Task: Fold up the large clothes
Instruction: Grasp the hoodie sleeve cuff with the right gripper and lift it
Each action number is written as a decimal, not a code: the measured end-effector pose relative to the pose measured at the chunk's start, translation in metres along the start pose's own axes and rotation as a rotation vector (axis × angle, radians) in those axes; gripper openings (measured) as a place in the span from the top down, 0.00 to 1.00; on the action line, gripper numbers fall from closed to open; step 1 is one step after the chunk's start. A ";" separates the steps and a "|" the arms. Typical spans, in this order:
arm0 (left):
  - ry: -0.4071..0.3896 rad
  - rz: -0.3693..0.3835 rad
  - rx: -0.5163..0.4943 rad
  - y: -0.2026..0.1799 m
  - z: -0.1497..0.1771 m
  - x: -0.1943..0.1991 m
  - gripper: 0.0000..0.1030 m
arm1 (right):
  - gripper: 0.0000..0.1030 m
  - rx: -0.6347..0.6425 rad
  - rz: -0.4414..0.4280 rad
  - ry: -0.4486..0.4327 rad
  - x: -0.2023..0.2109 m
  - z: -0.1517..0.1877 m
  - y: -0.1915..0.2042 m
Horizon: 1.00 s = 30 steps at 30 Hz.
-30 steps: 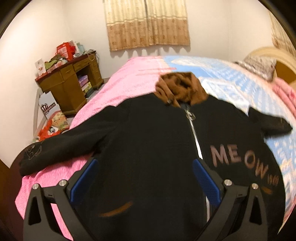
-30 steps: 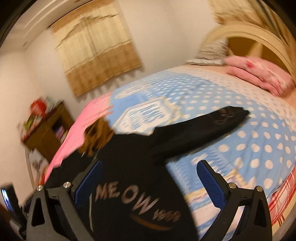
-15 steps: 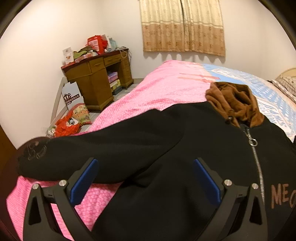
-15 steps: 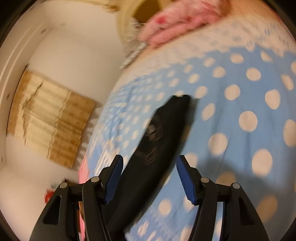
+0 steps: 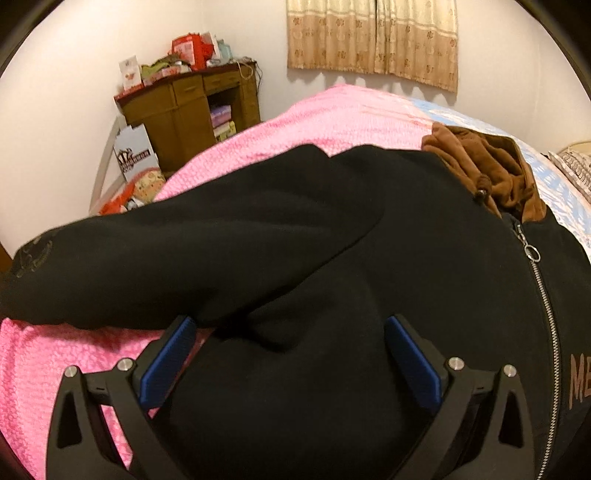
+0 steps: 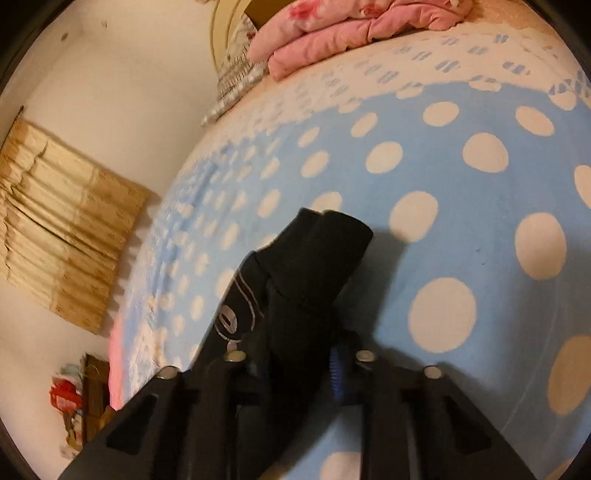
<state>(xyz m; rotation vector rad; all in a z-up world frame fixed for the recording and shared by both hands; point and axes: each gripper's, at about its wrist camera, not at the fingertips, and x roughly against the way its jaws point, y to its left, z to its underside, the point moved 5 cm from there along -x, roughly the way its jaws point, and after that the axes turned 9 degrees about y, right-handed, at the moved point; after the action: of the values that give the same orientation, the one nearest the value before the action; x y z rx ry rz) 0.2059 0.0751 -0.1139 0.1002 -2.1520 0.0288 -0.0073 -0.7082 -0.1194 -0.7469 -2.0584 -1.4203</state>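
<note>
A black zip jacket (image 5: 332, 240) with a brown hood (image 5: 487, 173) lies front up on the bed. Its one sleeve (image 5: 147, 266) stretches left across the pink blanket (image 5: 351, 114). My left gripper (image 5: 290, 325) hovers open just over the body below that sleeve's armpit, its blue pads (image 5: 170, 358) wide apart. In the right wrist view the other sleeve's cuff (image 6: 314, 266) lies on the blue dotted cover (image 6: 461, 221). My right gripper (image 6: 295, 354) is closing on it, with the bunched cloth squeezed between the jaws.
A cluttered wooden desk (image 5: 184, 107) and bags on the floor (image 5: 136, 181) stand beyond the bed's left side. A curtain (image 5: 373, 37) hangs on the far wall. A folded pink quilt (image 6: 351, 33) and a pillow (image 6: 236, 81) lie at the headboard end.
My left gripper slid left and lower toward the sleeve's armpit, staying open. My right gripper swung down onto the other sleeve's cuff and its jaws narrowed from wide open until they pinched the cloth.
</note>
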 end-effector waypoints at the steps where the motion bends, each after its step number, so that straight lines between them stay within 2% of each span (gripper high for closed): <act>1: 0.003 0.010 0.007 0.001 0.000 -0.001 0.00 | 0.80 -0.004 -0.012 -0.001 0.003 0.000 -0.001; 3: 0.016 0.038 0.025 0.003 0.000 -0.002 0.00 | 0.81 0.035 0.002 -0.020 0.016 0.002 0.008; 6: 0.032 0.084 0.060 0.007 0.000 -0.005 0.00 | 0.81 0.159 0.007 -0.064 0.045 0.008 0.045; 10: 0.023 0.077 0.056 0.006 0.001 -0.003 0.00 | 0.81 0.340 -0.065 -0.107 0.095 0.041 0.127; 12: 0.020 0.086 0.060 0.006 0.003 -0.003 0.00 | 0.81 0.449 -0.092 -0.120 0.115 0.071 0.173; 16: 0.010 0.103 0.068 0.010 0.005 -0.001 0.00 | 0.81 0.695 -0.157 -0.124 0.136 0.159 0.268; 19: 0.006 0.110 0.072 0.012 0.005 -0.001 0.00 | 0.81 0.840 -0.232 -0.041 0.128 0.241 0.324; 22: 0.001 0.121 0.077 0.013 0.006 0.000 0.00 | 0.82 0.967 -0.285 0.031 0.105 0.319 0.360; 24: 0.000 0.127 0.080 0.013 0.006 0.000 0.00 | 0.82 1.022 -0.337 0.129 0.083 0.377 0.381; 28: -0.008 0.142 0.089 0.016 0.006 0.001 0.00 | 0.82 1.140 -0.390 0.291 0.040 0.471 0.407; 30: -0.010 0.146 0.092 0.016 0.006 0.001 0.00 | 0.82 1.168 -0.390 0.353 0.017 0.497 0.405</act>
<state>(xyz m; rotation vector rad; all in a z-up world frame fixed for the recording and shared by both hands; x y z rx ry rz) 0.1993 0.0904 -0.1163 -0.0041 -2.1643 0.2121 0.2077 -0.1166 0.0032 0.3727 -2.2945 -0.2528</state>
